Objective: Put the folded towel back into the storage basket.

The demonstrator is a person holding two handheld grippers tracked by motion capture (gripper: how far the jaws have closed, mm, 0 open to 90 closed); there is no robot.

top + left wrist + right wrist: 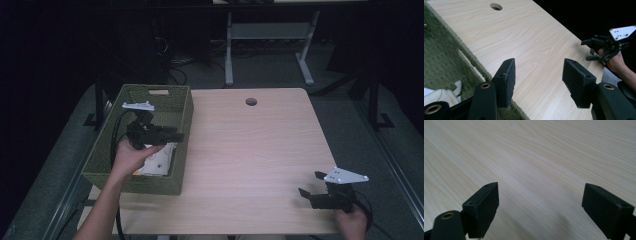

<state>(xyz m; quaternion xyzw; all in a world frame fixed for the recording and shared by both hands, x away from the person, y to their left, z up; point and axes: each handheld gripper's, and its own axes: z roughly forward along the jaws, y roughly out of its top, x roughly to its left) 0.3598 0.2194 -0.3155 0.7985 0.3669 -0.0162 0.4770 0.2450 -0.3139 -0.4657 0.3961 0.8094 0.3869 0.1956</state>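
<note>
My right gripper (pixel 311 189) rests at the near right corner of the table (pixel 250 150), jaws spread, nothing between them; a careless nudge could push it off that near edge. My left gripper (pixel 167 135) hangs over the basket's (pixel 132 182) right rim, jaws spread and empty, pointing out across the table. The white cloth (pixel 157 162) lies inside the basket, below and behind the jaws, near the right wall. I think the main risk is catching that wall with a jaw or my trailing cable and dragging the basket, which sits at the table's left edge and could tip off. Reaching back in, I could also snag the weave instead of the cloth. Farther out, the table top is bare up to the hole (pixel 251 101), so there is plenty of room to swing.
</note>
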